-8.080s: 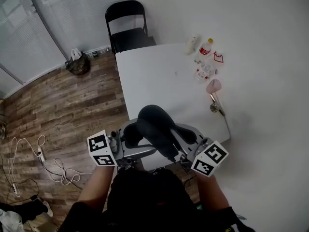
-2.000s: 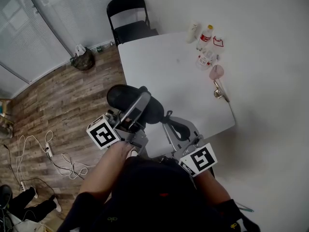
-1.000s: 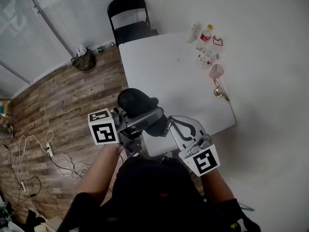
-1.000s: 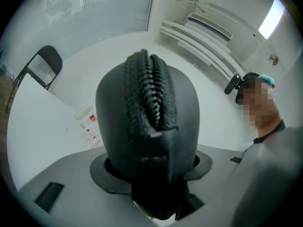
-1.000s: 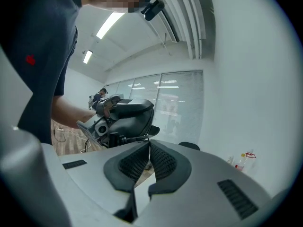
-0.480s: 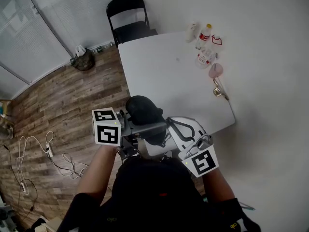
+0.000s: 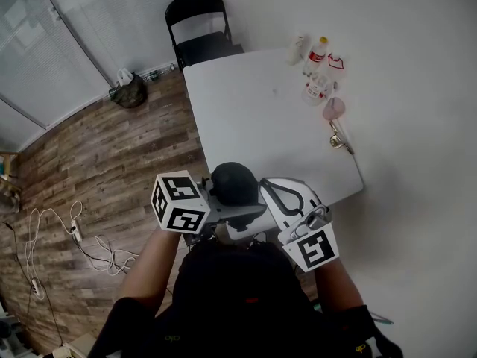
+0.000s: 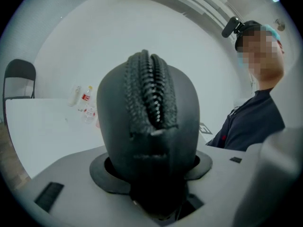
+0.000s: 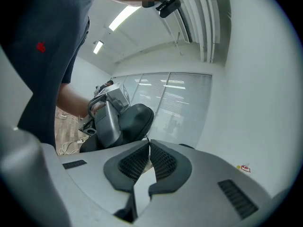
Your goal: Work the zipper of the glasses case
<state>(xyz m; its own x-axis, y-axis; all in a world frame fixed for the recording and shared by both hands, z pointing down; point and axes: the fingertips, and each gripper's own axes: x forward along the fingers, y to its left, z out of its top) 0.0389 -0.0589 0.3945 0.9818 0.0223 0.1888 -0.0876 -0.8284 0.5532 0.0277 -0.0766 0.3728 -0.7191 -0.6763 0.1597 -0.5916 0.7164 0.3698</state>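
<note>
The black glasses case point(image 7: 233, 183) is held in the air over the near edge of the white table point(image 7: 253, 118). My left gripper point(image 7: 229, 209) is shut on it. In the left gripper view the case point(image 8: 149, 126) stands upright between the black pads point(image 8: 102, 174), with its closed zipper point(image 8: 151, 91) running up the middle of the face toward me. My right gripper point(image 9: 149, 144) has its jaws shut, their tips right against the case point(image 9: 135, 119). A thin dark zipper pull point(image 9: 147, 138) runs from the case into the tips. In the head view the right gripper point(image 7: 262, 191) meets the case from the right.
Small bottles and a pink item point(image 7: 317, 80) sit at the table's far right corner. A black folding chair point(image 7: 197, 32) stands beyond the table. Wooden floor with cables point(image 7: 52, 230) lies to the left. The person's torso point(image 8: 251, 122) is close behind both grippers.
The left gripper has carried the case right and down toward the right gripper and has rolled, so the case now shows nearly end-on. The right gripper stayed in place.
</note>
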